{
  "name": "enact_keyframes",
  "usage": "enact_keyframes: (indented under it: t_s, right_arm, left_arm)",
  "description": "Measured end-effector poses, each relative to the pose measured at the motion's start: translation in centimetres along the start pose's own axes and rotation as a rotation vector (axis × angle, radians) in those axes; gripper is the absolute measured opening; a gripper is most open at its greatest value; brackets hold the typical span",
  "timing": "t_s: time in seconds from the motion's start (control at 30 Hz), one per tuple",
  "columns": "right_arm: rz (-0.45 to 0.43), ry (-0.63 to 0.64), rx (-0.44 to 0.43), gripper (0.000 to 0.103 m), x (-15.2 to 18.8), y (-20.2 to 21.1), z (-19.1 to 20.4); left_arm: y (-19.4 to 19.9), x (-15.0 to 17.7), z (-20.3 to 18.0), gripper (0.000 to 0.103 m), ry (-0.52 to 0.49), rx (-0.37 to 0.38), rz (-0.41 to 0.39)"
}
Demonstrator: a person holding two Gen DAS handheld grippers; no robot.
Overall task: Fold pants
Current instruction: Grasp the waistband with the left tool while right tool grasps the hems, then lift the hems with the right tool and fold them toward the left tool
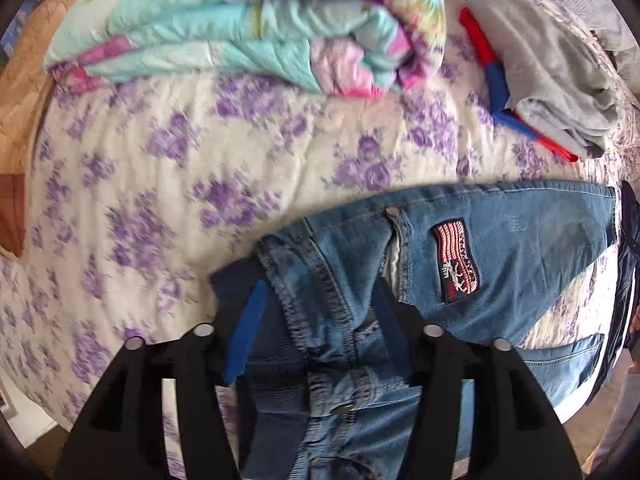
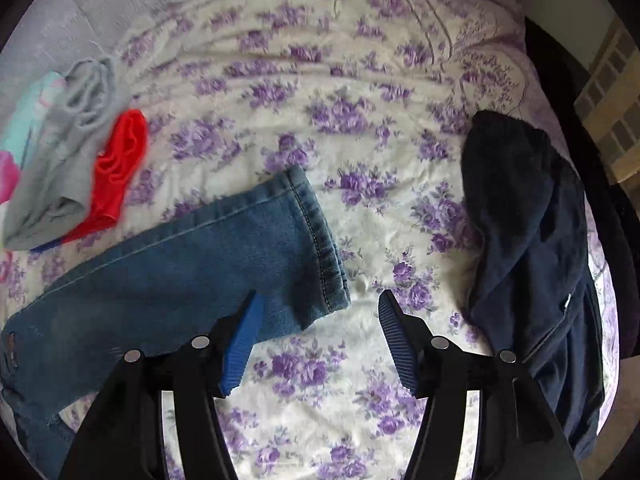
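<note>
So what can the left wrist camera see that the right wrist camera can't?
Only the left wrist view shows the jeans' waistband, the flag patch and the folded pastel quilt. Only the right wrist view shows the jeans' leg hem and the dark navy garment. Both show the jeans, the purple-flowered bedspread and the grey garment lying on something red.

Our left gripper (image 1: 320,316) points straight down, black fingers spread, blue pads (image 1: 245,332) set apart; bunched denim lies between jaws, whether pads press on it we cannot tell. Our right gripper (image 2: 320,340) tilts steeply downward, jaws parted wide, both ribbed blue pads (image 2: 398,344) bare, nothing between them. We see no hands or sleeves in either view.
</note>
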State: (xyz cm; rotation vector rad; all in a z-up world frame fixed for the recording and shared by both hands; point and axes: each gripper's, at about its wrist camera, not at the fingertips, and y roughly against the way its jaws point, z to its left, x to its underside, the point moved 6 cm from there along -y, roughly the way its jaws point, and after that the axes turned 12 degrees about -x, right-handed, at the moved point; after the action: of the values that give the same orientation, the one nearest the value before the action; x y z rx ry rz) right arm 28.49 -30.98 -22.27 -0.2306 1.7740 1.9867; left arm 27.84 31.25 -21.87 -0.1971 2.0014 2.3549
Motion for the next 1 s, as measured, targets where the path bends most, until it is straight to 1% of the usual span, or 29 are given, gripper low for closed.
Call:
enact_keyframes:
  t_s: [0.03, 0.07, 0.1, 0.17, 0.23, 0.27, 0.33, 0.37, 0.4, 0.43, 0.47, 0.53, 0.57, 0.63, 0.7, 0.73, 0.77, 0.8, 0.83, 0.87, 0.93, 1.0]
  right_arm:
    - [-0.013, 0.008, -0.043, 0.069, 0.7, 1.6, 0.8]
    - [-0.017, 0.012, -0.092, 0.072, 1.4, 3.0, 1.7]
    - [-0.015, 0.016, -0.142, 0.073, 2.5, 4.1, 2.5]
    - [0.01, 0.04, -0.214, 0.073, 4.5, 5.3, 4.3]
    - [0.038, 0.069, -0.256, 0.073, 6.2, 5.6, 6.3]
    - [0.054, 0.084, -0.273, 0.073, 7.3, 5.8, 7.2]
    - [0.081, 0.117, -0.283, 0.073, 8.8, 6.0, 9.1]
    - [0.087, 0.14, -0.278, 0.073, 9.6, 6.4, 10.4]
    - [0.093, 0.174, -0.268, 0.073, 9.9, 6.5, 11.3]
    - [0.094, 0.215, -0.253, 0.073, 10.1, 6.6, 12.2]
    - [0.091, 0.263, -0.23, 0.073, 10.0, 6.7, 13.0]
    - [0.086, 0.347, -0.199, 0.073, 9.4, 6.5, 14.6]
    - [0.088, 0.383, -0.207, 0.073, 9.0, 6.4, 15.7]
    - [0.097, 0.447, -0.262, 0.073, 8.2, 5.7, 18.4]
    - [0.138, 0.509, -0.351, 0.073, 7.4, 4.3, 22.0]
    - [0.155, 0.54, -0.4, 0.073, 6.9, 3.5, 24.0]
    - [0.167, 0.58, -0.456, 0.073, 6.3, 2.7, 26.3]
    - [0.178, 0.626, -0.505, 0.073, 5.7, 1.9, 28.5]
    - [0.193, 0.673, -0.543, 0.073, 5.1, 0.9, 30.7]
    - [0.219, 0.719, -0.571, 0.073, 4.4, -0.3, 32.9]
    - [0.302, 0.796, -0.604, 0.073, 3.4, -2.9, 36.8]
    - [0.368, 0.862, -0.589, 0.073, 2.6, -5.7, 39.7]
  left_arm:
    - [1.2, -0.5, 1.1, 0.071, -0.006, -0.022, -0.042]
    - [2.0, -1.0, 2.0, 0.072, -0.01, -0.027, -0.072]
    - [2.4, -1.5, 2.7, 0.072, -0.02, -0.01, -0.084]
    - [1.6, -2.7, 3.3, 0.076, -0.073, 0.083, -0.05]
    - [0.2, -2.9, 3.0, 0.076, -0.147, 0.187, 0.013]
    - [-0.6, -2.9, 2.4, 0.076, -0.178, 0.223, 0.041]
    - [-2.5, -3.1, 1.4, 0.076, -0.23, 0.249, 0.076]
    - [-3.5, -3.3, 1.1, 0.076, -0.249, 0.249, 0.087]
    - [-4.3, -3.4, 0.9, 0.075, -0.26, 0.257, 0.097]
    - [-5.0, -3.5, 0.7, 0.074, -0.271, 0.285, 0.112]
    - [-5.6, -3.5, 0.6, 0.072, -0.284, 0.318, 0.125]
    - [-6.7, -3.7, 0.4, 0.071, -0.311, 0.372, 0.145]
    - [-7.2, -3.6, 0.5, 0.071, -0.324, 0.391, 0.16]
    - [-8.8, -3.5, 0.3, 0.071, -0.347, 0.412, 0.196]
    - [-8.8, -3.5, -0.2, 0.071, -0.382, 0.434, 0.166]
    - [-8.7, -3.4, -0.3, 0.068, -0.396, 0.435, 0.148]
    - [-8.5, -3.2, -0.5, 0.052, -0.411, 0.438, 0.13]
    - [-8.2, -3.1, -0.5, 0.041, -0.415, 0.457, 0.122]
    - [-7.7, -2.9, -0.4, 0.027, -0.417, 0.468, 0.113]
    - [-7.1, -2.7, -0.4, 0.025, -0.432, 0.46, 0.084]
    - [-5.6, -2.4, -0.5, 0.023, -0.451, 0.451, 0.028]
    - [-3.9, -2.1, -0.7, 0.022, -0.464, 0.454, -0.018]
